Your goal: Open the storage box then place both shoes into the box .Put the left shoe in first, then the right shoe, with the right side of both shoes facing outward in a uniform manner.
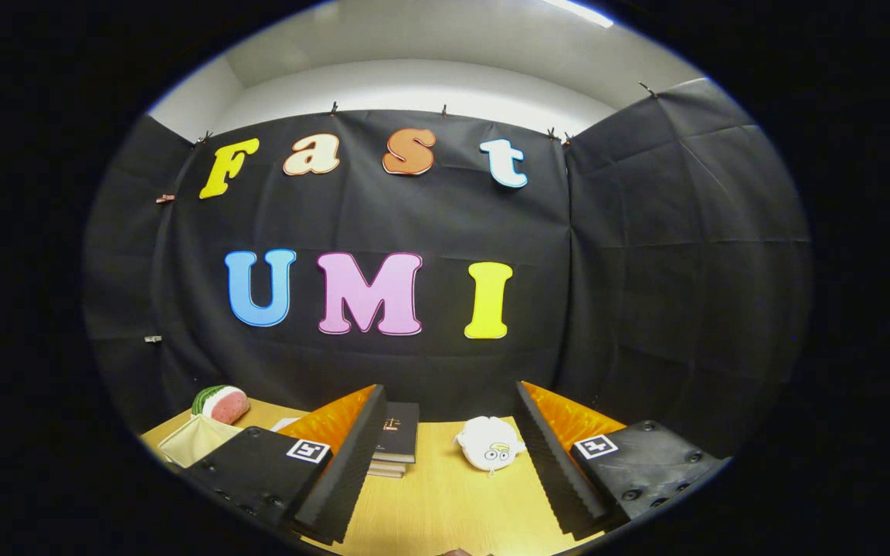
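My gripper (449, 463) stands open above a wooden table (445, 502), its two fingers spread wide with nothing between them. It is raised and looks toward the booth's back wall. Just ahead of the left finger (341, 471) lies a stack of dark books (395, 440). A white plush toy with cartoon eyes (490, 443) rests on the table ahead of the right finger (557, 471).
A beige fabric bin (194, 440) sits at the table's far left with a watermelon-slice toy (221, 403) on its rim. Black cloth walls close off the table at the back and right.
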### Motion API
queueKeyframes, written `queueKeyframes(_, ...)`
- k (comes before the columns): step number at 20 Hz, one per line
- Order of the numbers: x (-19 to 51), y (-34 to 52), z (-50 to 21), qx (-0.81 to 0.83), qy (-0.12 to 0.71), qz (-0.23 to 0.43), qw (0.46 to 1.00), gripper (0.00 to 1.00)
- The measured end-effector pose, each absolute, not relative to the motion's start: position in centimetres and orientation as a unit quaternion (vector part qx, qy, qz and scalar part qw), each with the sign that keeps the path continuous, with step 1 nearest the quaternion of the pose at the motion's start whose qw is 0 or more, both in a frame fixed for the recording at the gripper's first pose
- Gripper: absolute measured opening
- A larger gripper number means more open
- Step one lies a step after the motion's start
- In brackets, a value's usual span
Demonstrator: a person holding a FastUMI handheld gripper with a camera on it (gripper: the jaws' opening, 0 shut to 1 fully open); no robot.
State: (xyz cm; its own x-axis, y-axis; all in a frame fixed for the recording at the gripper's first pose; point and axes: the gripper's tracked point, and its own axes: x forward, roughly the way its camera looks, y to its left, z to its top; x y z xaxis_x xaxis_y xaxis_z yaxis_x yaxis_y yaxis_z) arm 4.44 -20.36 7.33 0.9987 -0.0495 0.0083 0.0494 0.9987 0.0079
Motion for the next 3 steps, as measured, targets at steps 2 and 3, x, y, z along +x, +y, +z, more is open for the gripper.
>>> queueKeyframes(2,5.2,-21.9,6.7,-0.004,-0.010,-0.022,1.000,0.99)
queueKeyframes(3,5.5,-22.3,6.5,-0.009,-0.014,-0.017,1.000,0.98)
